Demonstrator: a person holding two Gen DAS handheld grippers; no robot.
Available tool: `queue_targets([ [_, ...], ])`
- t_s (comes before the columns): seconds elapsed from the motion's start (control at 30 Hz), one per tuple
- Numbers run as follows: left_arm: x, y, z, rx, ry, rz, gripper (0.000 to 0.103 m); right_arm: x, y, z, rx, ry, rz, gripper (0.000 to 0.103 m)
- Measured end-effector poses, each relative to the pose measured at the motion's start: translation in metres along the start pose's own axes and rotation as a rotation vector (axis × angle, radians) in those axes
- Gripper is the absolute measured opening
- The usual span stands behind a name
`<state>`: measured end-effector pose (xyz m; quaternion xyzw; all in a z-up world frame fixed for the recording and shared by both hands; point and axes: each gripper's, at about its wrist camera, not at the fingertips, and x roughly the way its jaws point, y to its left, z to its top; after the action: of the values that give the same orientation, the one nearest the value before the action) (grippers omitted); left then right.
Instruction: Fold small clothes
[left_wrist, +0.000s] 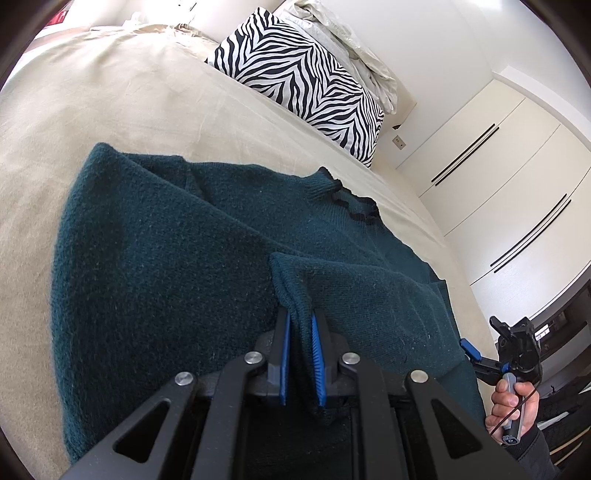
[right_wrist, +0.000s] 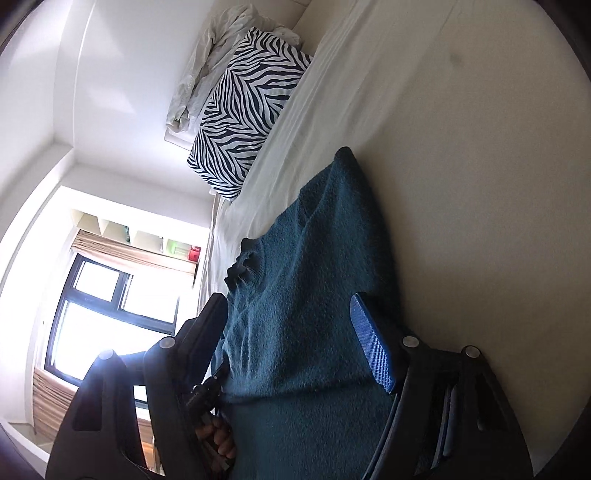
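Note:
A dark teal knit sweater (left_wrist: 177, 258) lies spread on the beige bed (left_wrist: 110, 110), its frilled collar (left_wrist: 351, 206) toward the right. My left gripper (left_wrist: 300, 317) is shut on a raised fold of the sweater's edge, lifted slightly off the rest. In the right wrist view the sweater (right_wrist: 306, 295) runs between the wide-apart fingers of my right gripper (right_wrist: 288, 299), which is open with the cloth between them but not pinched. The right gripper also shows in the left wrist view (left_wrist: 517, 350), held in a hand at the sweater's right edge.
A zebra-striped pillow (left_wrist: 303, 81) and a crumpled white duvet (left_wrist: 351, 40) lie at the head of the bed. White wardrobe doors (left_wrist: 498, 177) stand beyond the bed. A window (right_wrist: 99, 317) shows in the right wrist view.

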<state>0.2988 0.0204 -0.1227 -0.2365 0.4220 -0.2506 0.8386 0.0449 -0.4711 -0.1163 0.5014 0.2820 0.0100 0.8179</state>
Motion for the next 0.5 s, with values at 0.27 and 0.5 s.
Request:
queue_targets([
  [0.27,-0.086,0.001,-0.016,-0.105,0.0,0.069,0.063,-0.129,-0.004,-0.083,-0.049,-0.072,-0.164,0.07],
  [0.5,-0.177,0.013,-0.116,-0.173,0.026,0.124,0.065,-0.193,-0.019,-0.159,-0.05,-0.1,-0.203,0.07],
])
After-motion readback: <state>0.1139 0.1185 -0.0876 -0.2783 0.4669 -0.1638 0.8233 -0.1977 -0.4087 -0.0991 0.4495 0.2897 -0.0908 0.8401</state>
